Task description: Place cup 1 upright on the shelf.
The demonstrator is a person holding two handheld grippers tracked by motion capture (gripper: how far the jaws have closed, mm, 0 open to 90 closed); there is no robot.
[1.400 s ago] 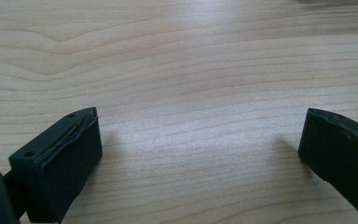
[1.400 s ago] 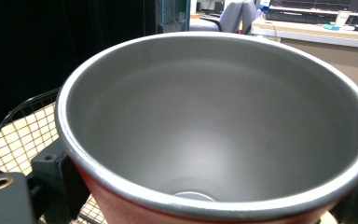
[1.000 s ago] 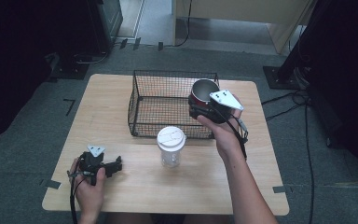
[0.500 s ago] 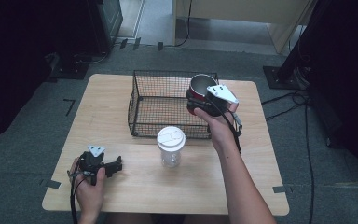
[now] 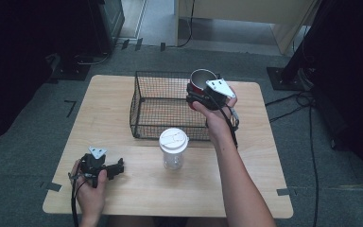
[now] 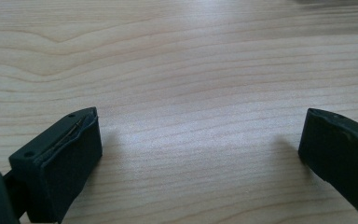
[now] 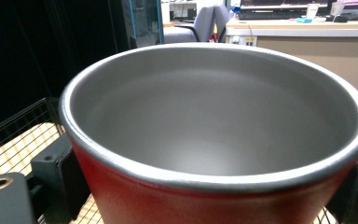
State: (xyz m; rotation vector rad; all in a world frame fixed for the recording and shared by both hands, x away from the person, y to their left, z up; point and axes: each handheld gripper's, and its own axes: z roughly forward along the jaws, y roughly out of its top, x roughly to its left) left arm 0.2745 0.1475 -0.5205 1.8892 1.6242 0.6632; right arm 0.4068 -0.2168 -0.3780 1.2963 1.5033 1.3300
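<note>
1. We see the right gripper (image 5: 199, 96) clamped on a red cup (image 5: 201, 80) with a grey metal inside, a jaw on each side of its wall in the right gripper view (image 7: 214, 140). The cup is upright and held over the far right corner of the black wire basket (image 5: 139, 101).
2. Around the cup, open air lies above the basket's rim; in the right gripper view the wire wall (image 7: 14, 135) runs below and to the left of the cup.
3. Our left gripper (image 5: 108, 169) rests at the near left of the table (image 5: 104, 118), well apart from the basket. Its jaws stand wide apart with only bare wood between them (image 6: 200, 140).
4. A clear plastic cup with a white lid (image 5: 173, 147) stands upright just near of the basket's near wall, between the two hands and close to the right forearm (image 5: 236, 175).
5. Free tabletop stretches left of the basket and along the near edge to the right of the lidded cup.
6. The table is light wood with rounded corners, on grey carpet. Cables (image 5: 302, 101) trail on the floor at the right, and dark stands and a pale cabinet (image 5: 246, 14) sit beyond the far edge.
</note>
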